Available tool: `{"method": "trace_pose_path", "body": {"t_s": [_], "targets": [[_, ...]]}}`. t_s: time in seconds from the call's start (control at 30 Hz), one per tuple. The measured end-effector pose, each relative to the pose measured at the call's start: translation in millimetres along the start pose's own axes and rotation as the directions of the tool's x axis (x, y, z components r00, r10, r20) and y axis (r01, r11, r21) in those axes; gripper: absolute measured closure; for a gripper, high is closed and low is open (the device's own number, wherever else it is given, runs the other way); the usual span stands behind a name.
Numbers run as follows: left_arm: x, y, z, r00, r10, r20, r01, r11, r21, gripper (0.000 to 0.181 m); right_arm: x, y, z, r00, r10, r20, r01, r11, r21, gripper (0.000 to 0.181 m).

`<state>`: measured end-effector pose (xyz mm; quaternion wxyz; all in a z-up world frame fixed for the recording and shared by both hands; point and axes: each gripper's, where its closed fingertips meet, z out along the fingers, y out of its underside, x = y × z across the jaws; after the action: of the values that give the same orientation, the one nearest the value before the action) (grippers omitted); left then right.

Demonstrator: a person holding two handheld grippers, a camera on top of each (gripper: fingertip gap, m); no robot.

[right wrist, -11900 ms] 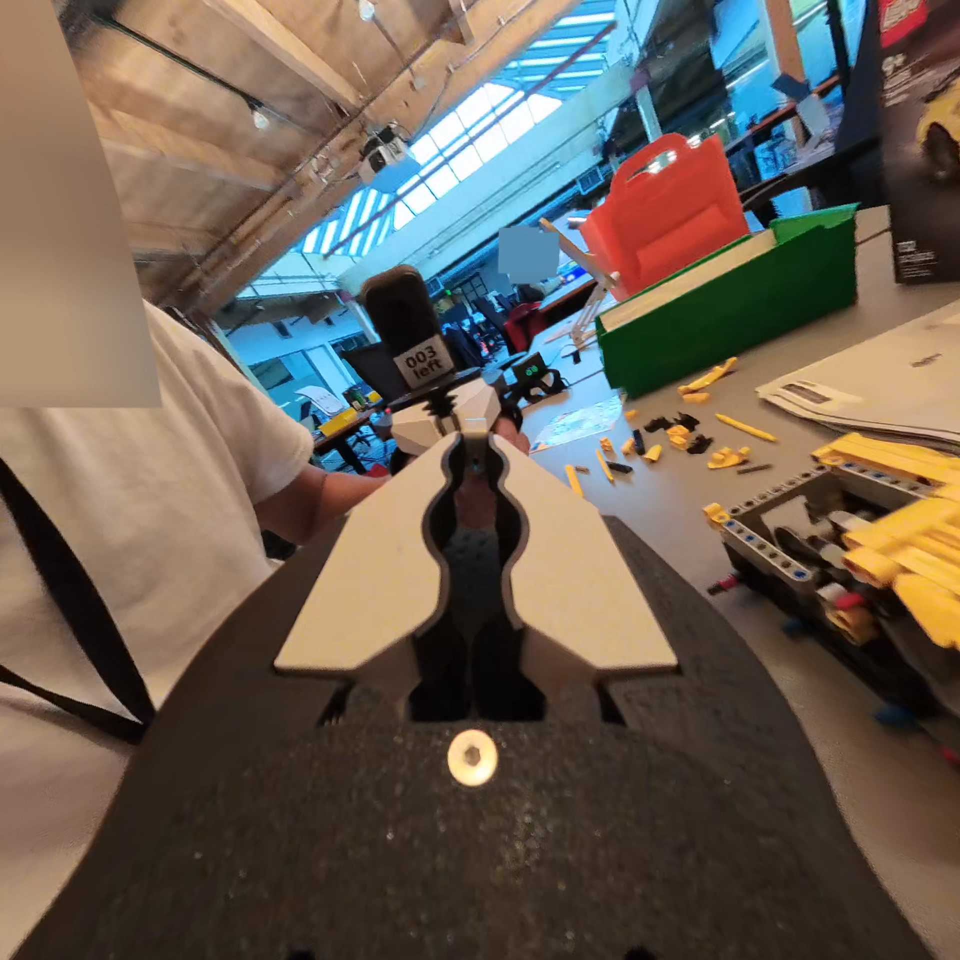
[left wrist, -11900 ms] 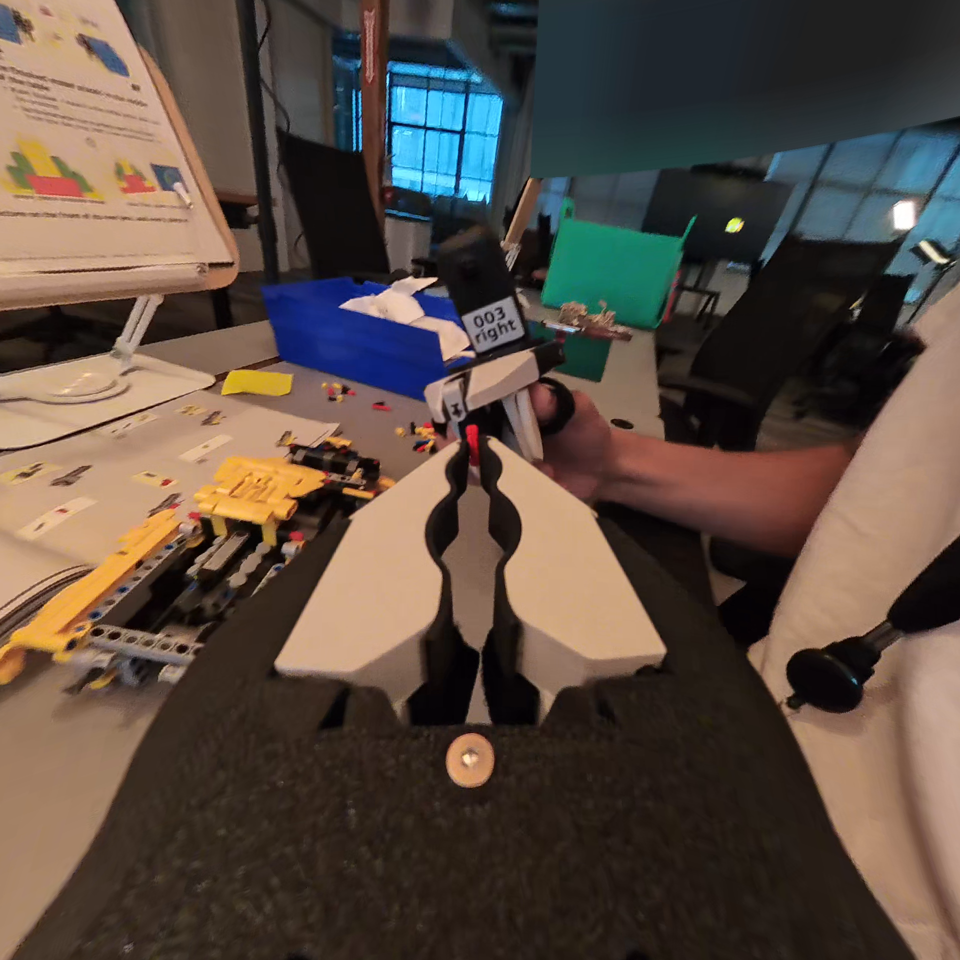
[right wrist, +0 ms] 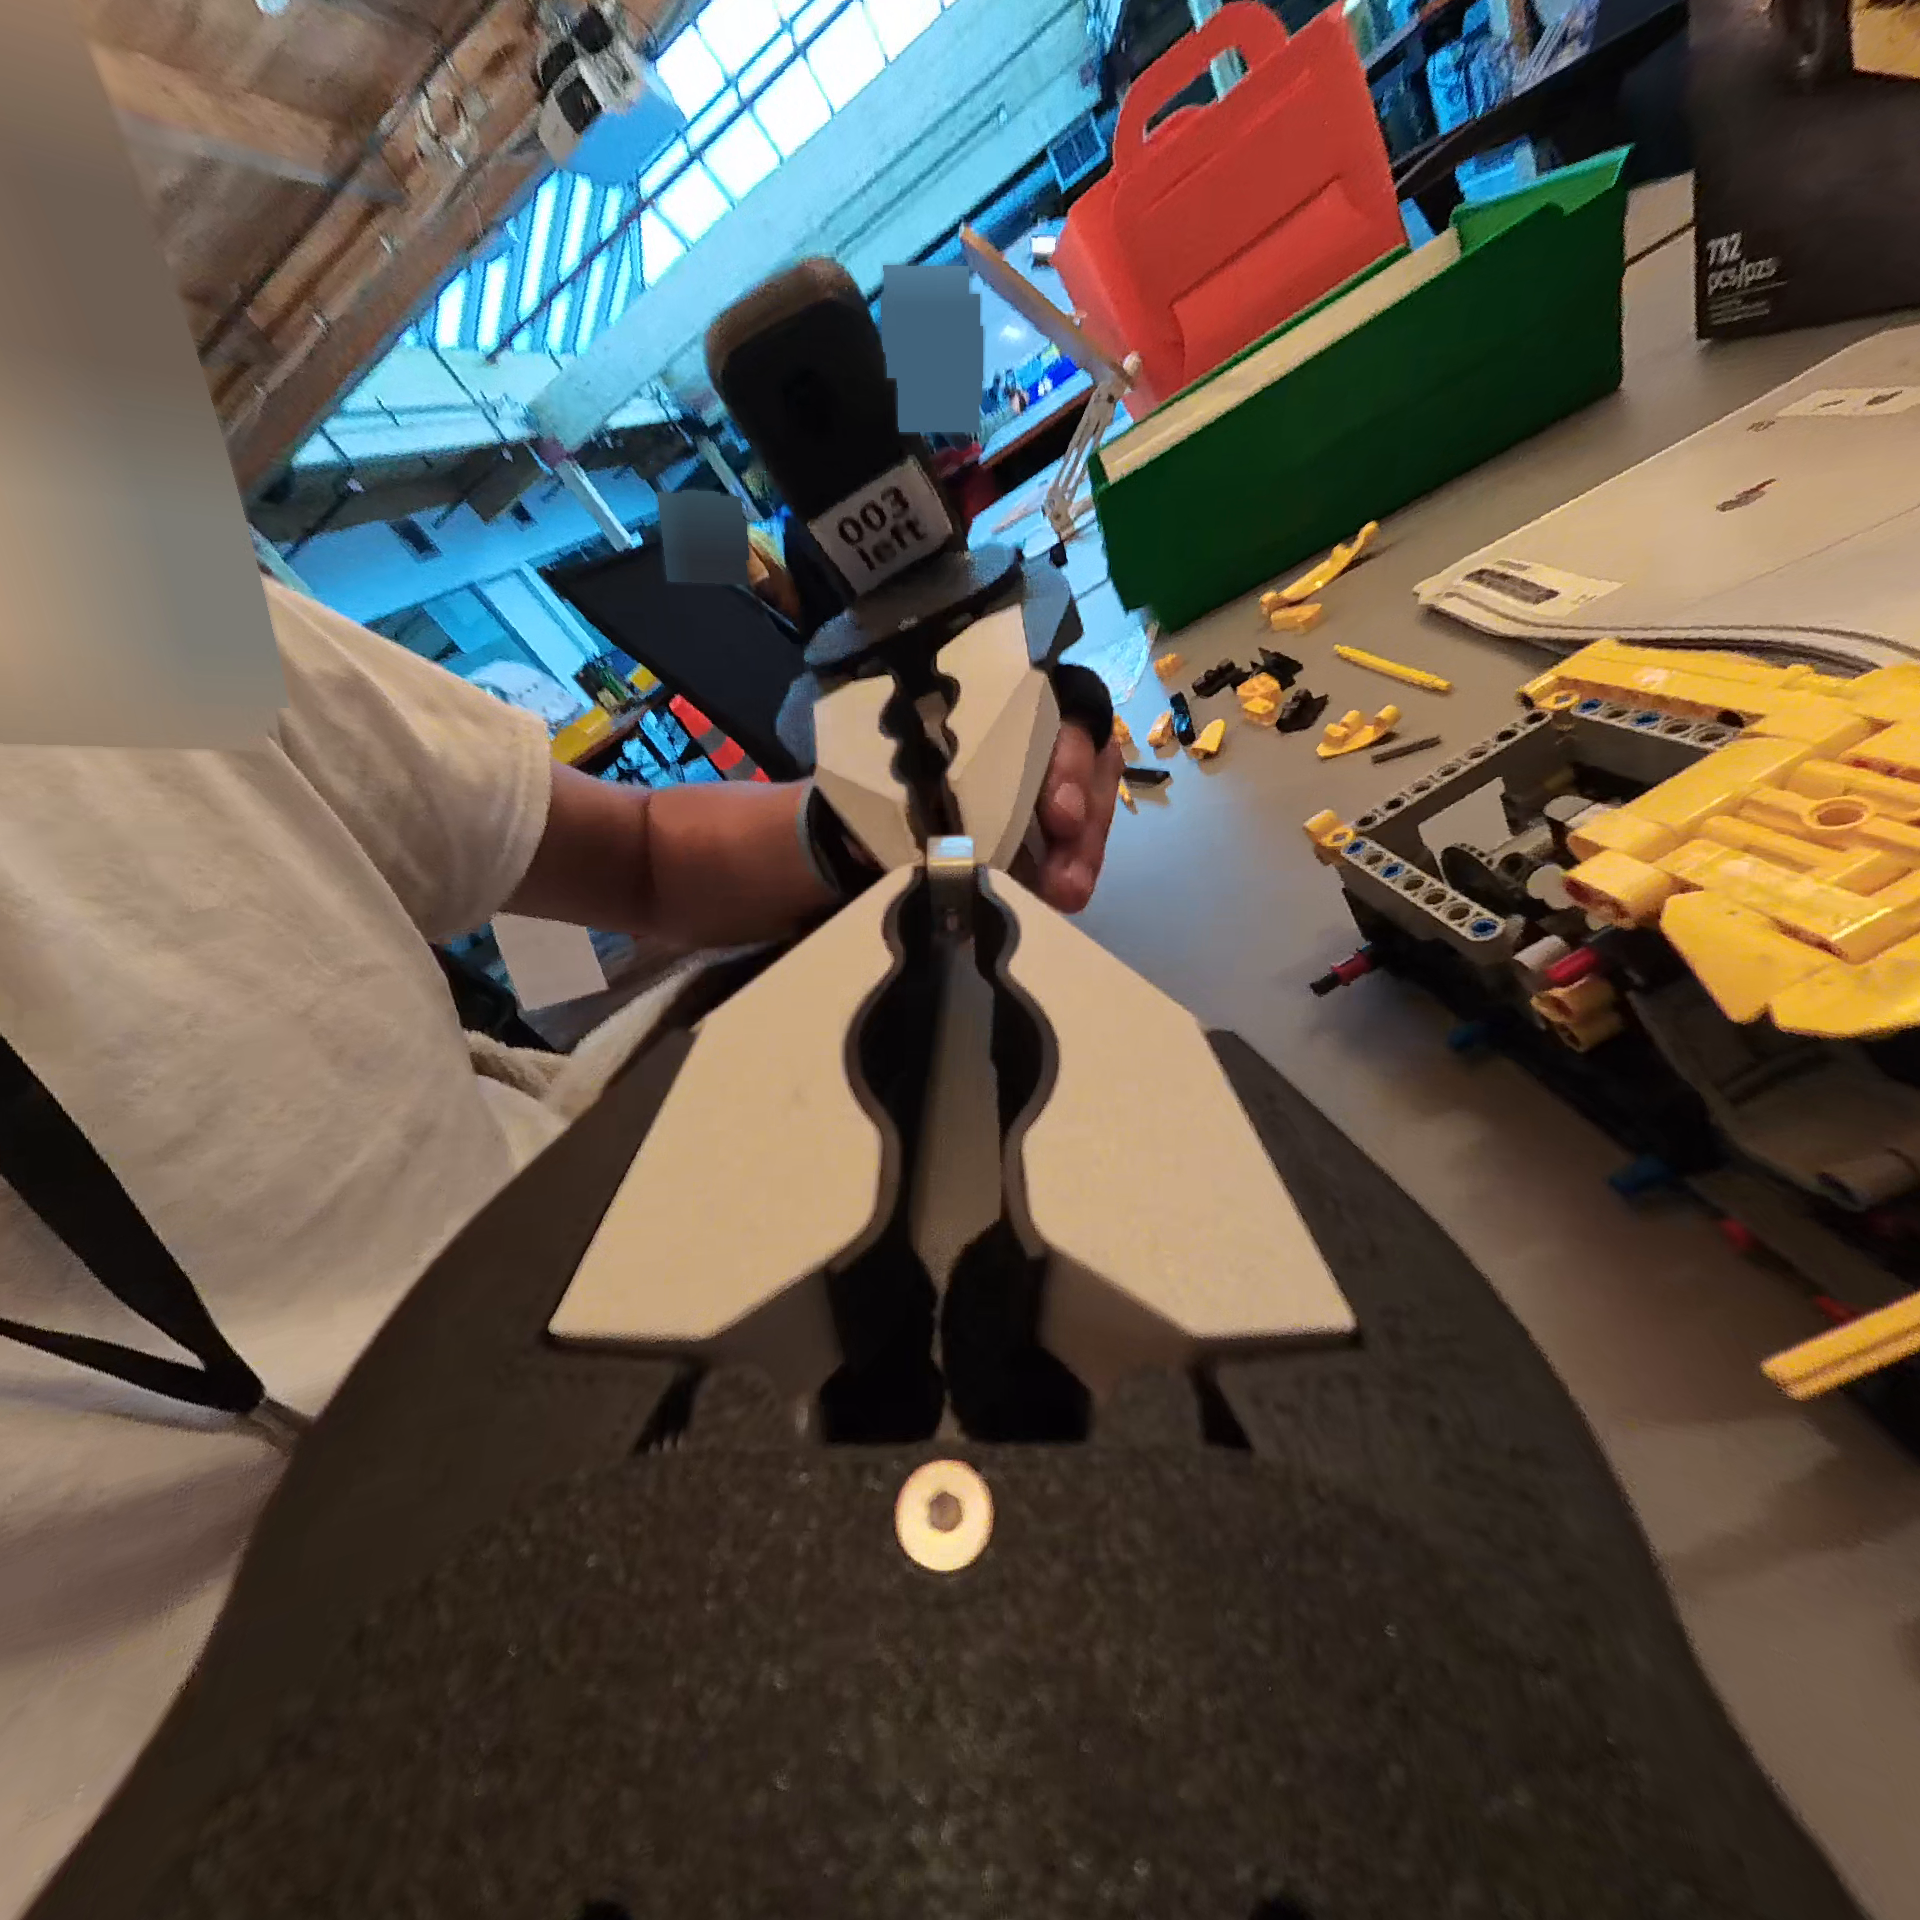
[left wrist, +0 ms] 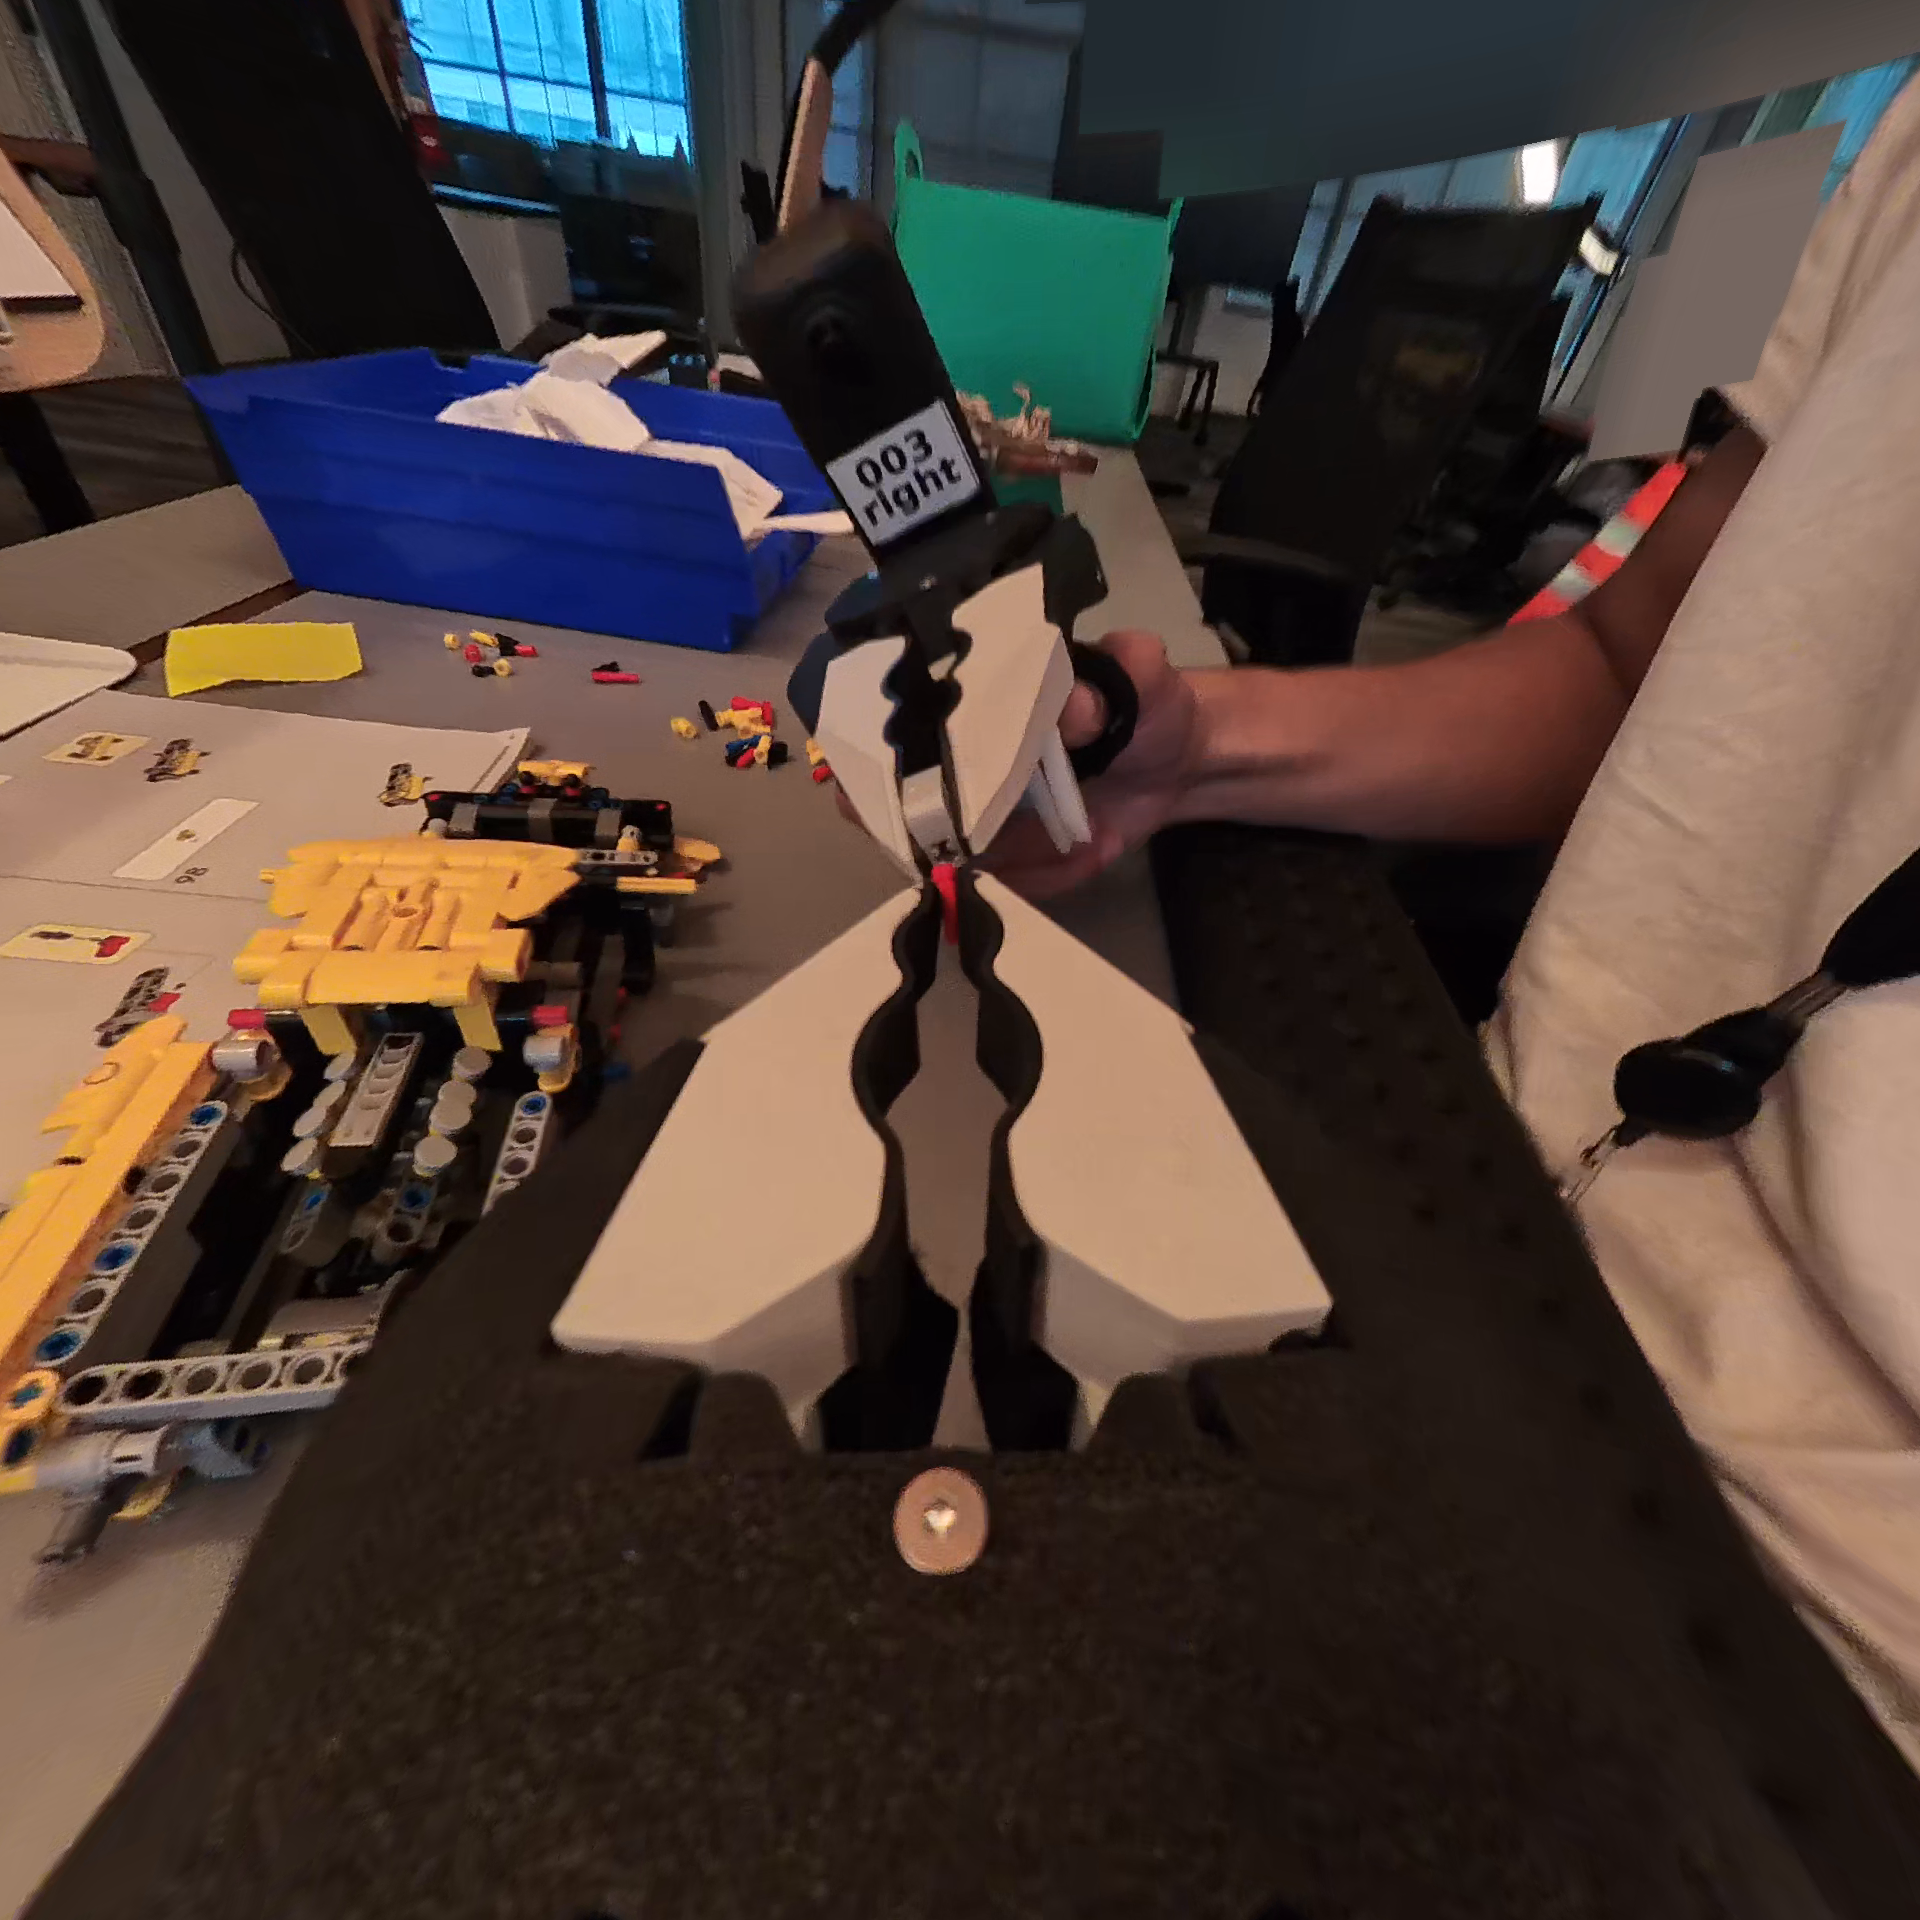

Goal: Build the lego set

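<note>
Right now, in the left wrist view, we see our left gripper (left wrist: 943,920) at centre frame, its fingers nearly closed on a small red pin (left wrist: 943,891). Tip to tip with it, just above centre, the right gripper (left wrist: 940,847) comes down from the upper middle, closed on a small grey piece (left wrist: 928,821). The half-built yellow and black model (left wrist: 343,1029) lies at the left of the frame on the grey table (left wrist: 125,582), loose small parts (left wrist: 743,727) behind it, a blue bin (left wrist: 499,509) at upper left.

Turning to the right wrist view, we see the right gripper (right wrist: 948,883) at centre frame, pinched on the grey piece (right wrist: 951,854), which stands out just past the tips. The left gripper (right wrist: 935,831) faces it from above, narrowly closed; the pin is hidden from here. The model (right wrist: 1662,862) sits at the right edge, with a green bin (right wrist: 1351,436) and an orange bag (right wrist: 1247,208) at upper right.

We judge the step to be seating the pin in the grey piece. To do it well, we should line the pin's axis with the hole, hold both grips firm, and push straight without twisting; a skewed push could flick the pin out.
</note>
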<state>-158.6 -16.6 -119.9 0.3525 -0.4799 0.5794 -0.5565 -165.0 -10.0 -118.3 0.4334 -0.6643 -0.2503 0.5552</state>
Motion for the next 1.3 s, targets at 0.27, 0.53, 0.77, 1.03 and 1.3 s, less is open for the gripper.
{"method": "trace_pose_path", "body": {"t_s": [0.27, 0.53, 0.77, 1.03, 1.3], "targets": [[0.0, 15.5, -0.5, 0.957, 0.277, 0.086, -0.261, 0.952, -0.158, 0.178, 8.2, 17.7, 2.6, 0.999, -0.017, -0.03, 0.014, 0.995, -0.102, 0.175], [-0.5, 27.9, -1.9, 0.775, 0.618, 0.131, -0.545, 0.758, -0.358, 0.179, 9.6, 27.8, 6.8, 0.988, 0.15, 0.045, -0.142, 0.979, -0.149, 0.175], [-3.1, 40.8, -1.1, 0.585, 0.807, 0.083, -0.661, 0.533, -0.528, 0.179, 14.9, 37.6, 8.4, 0.978, 0.208, 0.032, -0.199, 0.962, -0.189, 0.175], [-13.6, 42.3, -1.2, 0.416, 0.907, 0.071, -0.678, 0.361, -0.641, 0.18, 24.7, 34.2, 8.5, 0.98, 0.198, -0.031, -0.201, 0.967, -0.155, 0.175], [-18.9, 41.0, 1.1, 0.331, 0.94, 0.079, -0.667, 0.293, -0.685, 0.18, 28.6, 30.7, 6.3, 0.984, 0.165, -0.072, -0.174, 0.975, -0.135, 0.175]]}}
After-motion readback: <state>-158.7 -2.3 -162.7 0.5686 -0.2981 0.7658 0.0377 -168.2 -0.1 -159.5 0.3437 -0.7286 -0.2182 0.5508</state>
